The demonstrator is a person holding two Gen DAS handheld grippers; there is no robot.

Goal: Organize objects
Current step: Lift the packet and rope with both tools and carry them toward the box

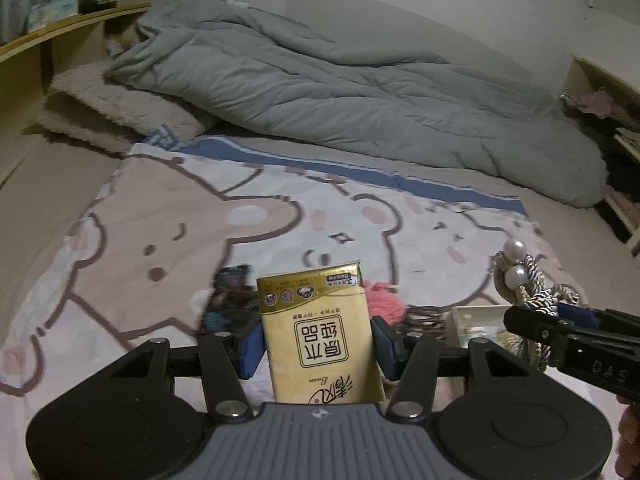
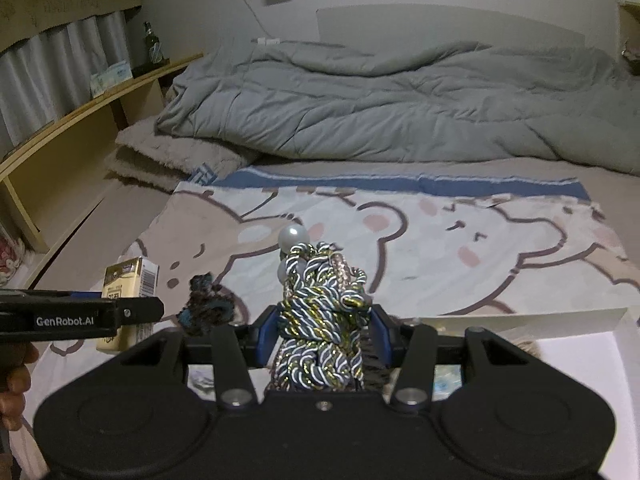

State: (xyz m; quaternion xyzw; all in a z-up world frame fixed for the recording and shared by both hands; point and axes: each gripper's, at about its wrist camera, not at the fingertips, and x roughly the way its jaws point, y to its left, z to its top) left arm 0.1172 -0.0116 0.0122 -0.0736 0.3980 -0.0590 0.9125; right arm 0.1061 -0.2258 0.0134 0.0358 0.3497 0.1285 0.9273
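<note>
My left gripper (image 1: 317, 342) is shut on a gold tissue pack (image 1: 318, 332) and holds it upright above the bear-print blanket (image 1: 160, 220); the pack also shows at the left of the right wrist view (image 2: 128, 280). My right gripper (image 2: 322, 330) is shut on a bundle of twisted blue, white and gold cord with pearls (image 2: 320, 312); the bundle also shows in the left wrist view (image 1: 528, 280). A white box (image 2: 560, 324) lies under the right gripper. A dark blue knitted item (image 2: 206, 304) and a pink fuzzy item (image 1: 386, 302) lie on the blanket.
A rumpled grey duvet (image 1: 340, 80) fills the back of the bed. A folded beige blanket (image 1: 112, 112) lies at the left. A wooden headboard shelf (image 2: 80, 120) with a bottle (image 2: 152, 46) runs along the left. A dark printed packet (image 1: 228, 300) lies behind the left fingers.
</note>
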